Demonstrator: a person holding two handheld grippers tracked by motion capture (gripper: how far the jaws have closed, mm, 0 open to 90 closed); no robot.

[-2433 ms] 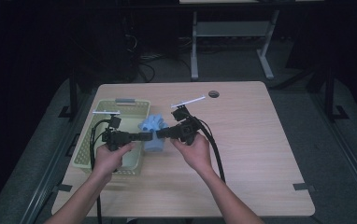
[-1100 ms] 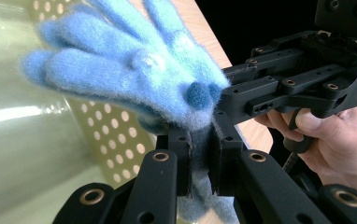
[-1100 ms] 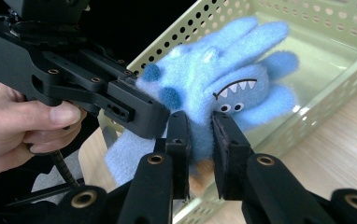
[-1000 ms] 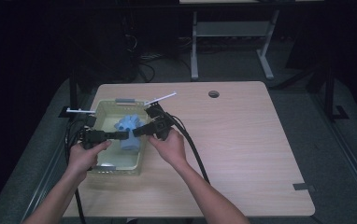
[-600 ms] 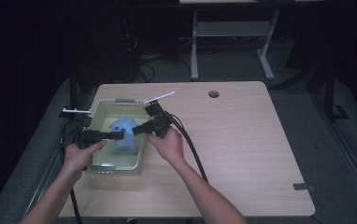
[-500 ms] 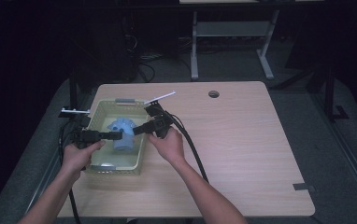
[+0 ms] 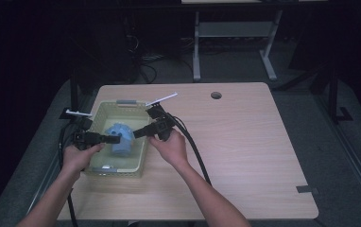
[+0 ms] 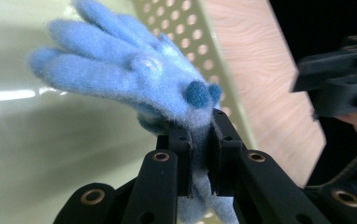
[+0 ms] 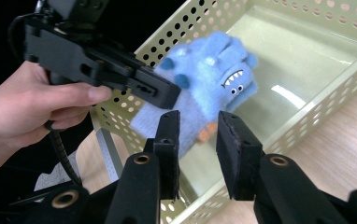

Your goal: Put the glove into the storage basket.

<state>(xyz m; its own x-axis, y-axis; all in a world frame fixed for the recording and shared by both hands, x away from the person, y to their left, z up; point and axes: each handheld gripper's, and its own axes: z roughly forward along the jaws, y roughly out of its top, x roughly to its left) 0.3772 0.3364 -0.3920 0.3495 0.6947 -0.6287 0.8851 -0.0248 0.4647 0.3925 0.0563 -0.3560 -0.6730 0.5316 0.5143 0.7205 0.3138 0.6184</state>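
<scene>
Two tongs over the pale green perforated basket (image 7: 98,163) at the left of the wooden bench (image 7: 244,142). Left tongs (image 8: 200,144) clamped on the cuff of a fuzzy blue glove (image 8: 130,77), holding it up above the basket floor, its fingers pointing away. Glove bears a monster face with teeth and darker blue spots. Right tongs (image 9: 197,135) apart, empty, just beside the glove (image 9: 204,93), over the basket's near wall.

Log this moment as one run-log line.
left gripper: shut on glove | right gripper: open, empty, near glove | glove: held over basket | basket: on table
</scene>
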